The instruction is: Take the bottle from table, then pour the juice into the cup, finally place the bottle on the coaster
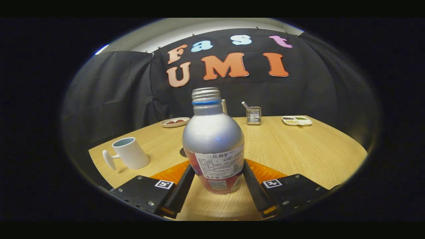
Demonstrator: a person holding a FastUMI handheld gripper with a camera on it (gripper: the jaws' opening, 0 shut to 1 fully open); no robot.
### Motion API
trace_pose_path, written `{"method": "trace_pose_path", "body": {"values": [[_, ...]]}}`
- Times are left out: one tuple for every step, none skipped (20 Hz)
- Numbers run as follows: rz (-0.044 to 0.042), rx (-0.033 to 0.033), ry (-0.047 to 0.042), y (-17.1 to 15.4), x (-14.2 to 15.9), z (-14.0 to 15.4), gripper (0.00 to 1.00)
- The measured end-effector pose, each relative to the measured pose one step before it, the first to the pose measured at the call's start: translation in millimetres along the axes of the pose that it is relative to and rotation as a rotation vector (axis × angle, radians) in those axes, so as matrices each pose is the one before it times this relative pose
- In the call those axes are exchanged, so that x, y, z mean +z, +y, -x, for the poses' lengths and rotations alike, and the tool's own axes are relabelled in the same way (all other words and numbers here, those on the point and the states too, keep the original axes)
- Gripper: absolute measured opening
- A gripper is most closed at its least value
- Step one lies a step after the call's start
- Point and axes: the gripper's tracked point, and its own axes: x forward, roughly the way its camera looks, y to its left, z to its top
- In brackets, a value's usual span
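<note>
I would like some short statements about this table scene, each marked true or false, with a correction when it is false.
1. The silver metal bottle with the blue neck ring stands upright between the fingers of the gripper. True.
2. The bottle has no cap. False: a silver screw cap closes it.
3. The white ceramic cup with a handle lies on its side. False: it stands upright, off to the side of the bottle.
4. A small wire holder stands on the round wooden table, beyond the bottle. True.
5. The white divided dish touches the cup. False: they are far apart, on opposite sides.
</note>
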Motion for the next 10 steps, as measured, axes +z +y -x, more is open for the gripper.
{"method": "trace_pose_path", "body": {"values": [[0.01917,-0.00278,0.00856,0.68,-0.16,-0.20,0.80],[0.01456,0.00017,0.00311,1.59,1.54,-1.54,0.80],[0.02270,0.00231,-0.00094,3.07,2.75,-0.92,0.79],[0.02489,-0.00806,-0.01010,0.67,7.28,-0.80,0.79],[0.02747,-0.01322,-0.01654,-1.90,7.16,-0.76,0.79],[0.03112,-0.01043,-0.01249,-1.44,7.15,-0.23,0.79],[0.03041,-0.01379,-0.01074,-1.20,6.53,-2.16,0.79],[0.03153,-0.01097,-0.00998,-1.57,7.37,-1.79,0.79],[0.03371,-0.01090,-0.00916,-0.67,6.14,-0.39,0.79],[0.03558,-0.00752,-0.00746,0.03,6.99,-1.07,0.78]]}}
